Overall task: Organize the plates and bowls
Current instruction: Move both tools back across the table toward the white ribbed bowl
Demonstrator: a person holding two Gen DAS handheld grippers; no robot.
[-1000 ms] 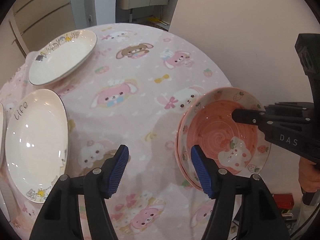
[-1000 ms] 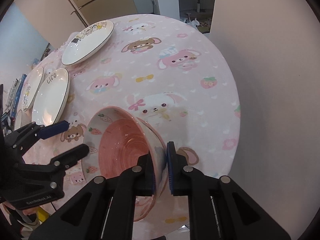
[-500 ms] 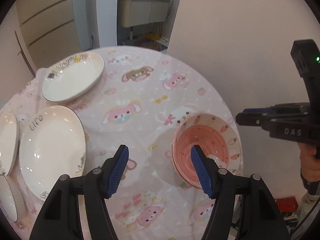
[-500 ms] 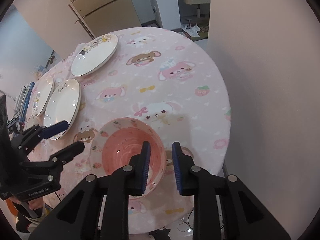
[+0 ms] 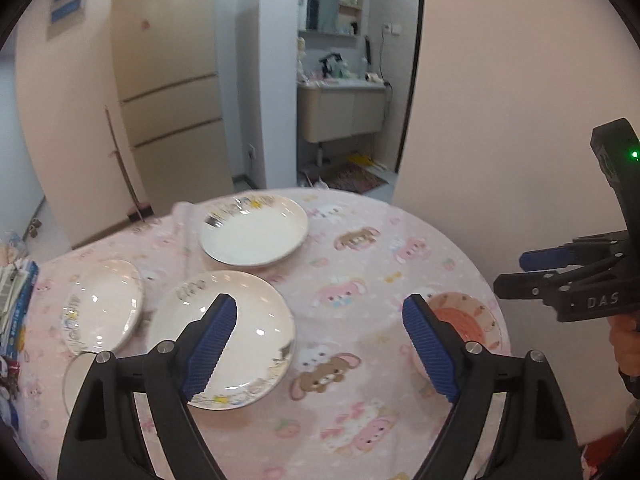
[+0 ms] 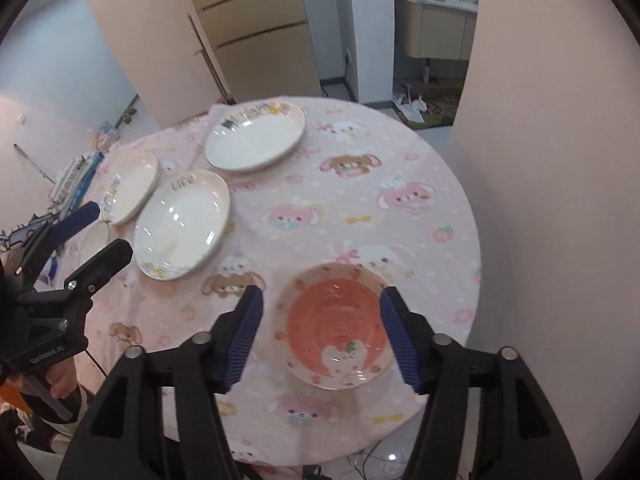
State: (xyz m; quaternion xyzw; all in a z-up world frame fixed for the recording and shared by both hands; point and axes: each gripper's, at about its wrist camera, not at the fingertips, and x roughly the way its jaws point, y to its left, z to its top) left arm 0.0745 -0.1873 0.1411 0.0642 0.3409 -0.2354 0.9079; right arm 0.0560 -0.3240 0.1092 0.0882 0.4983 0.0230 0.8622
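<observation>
Bowl (image 6: 334, 326) is sitting alone at the lower right of the right wrist view, flat on the pink tabletop (image 6: 360, 208), framed by the right gripper (image 6: 322, 336), whose jaws have just been opening and hold nothing. Left gripper (image 5: 318, 350) has also just been spreading and is empty, hanging over the nearest plate (image 5: 224, 336). Plates are scattered upper left, two others (image 6: 256, 140) (image 6: 130, 186) well apart. My guess: stack them next. Pinch a rim edge, lift level, and lower gently onto a neighbour so nothing clinks.
</observation>
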